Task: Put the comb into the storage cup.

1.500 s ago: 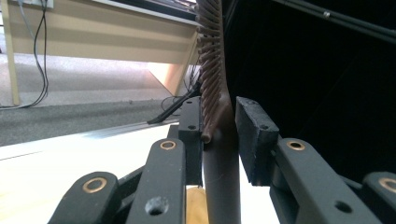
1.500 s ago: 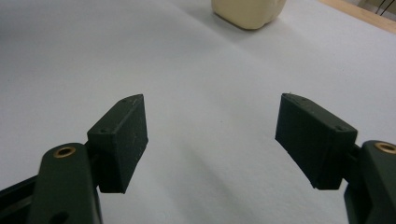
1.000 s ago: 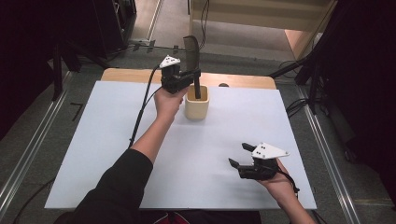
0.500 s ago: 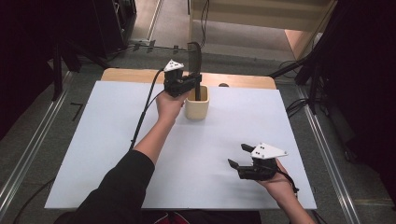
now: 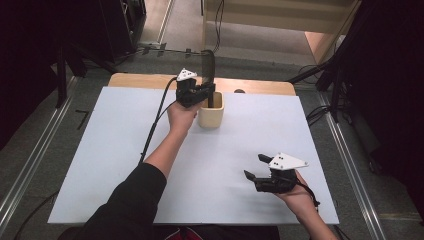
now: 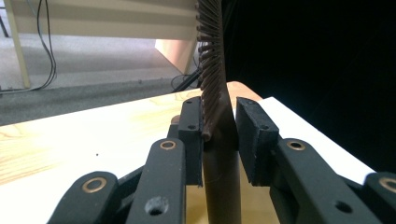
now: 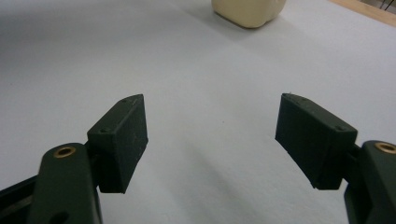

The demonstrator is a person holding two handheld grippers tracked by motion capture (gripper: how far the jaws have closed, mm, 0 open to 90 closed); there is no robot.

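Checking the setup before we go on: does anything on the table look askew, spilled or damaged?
Nothing stands out. The cream cup stands upright on the white sheet, the left tongs are shut on the dark brush standing in it, and the right tongs rest open, apart.

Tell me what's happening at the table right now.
The left gripper is shut on a dark brush, holding it upright with its handle down inside the cream cup near the table's far edge. The right gripper is open with nothing between its jaws, low over the white table near the front right, well apart from the cup.
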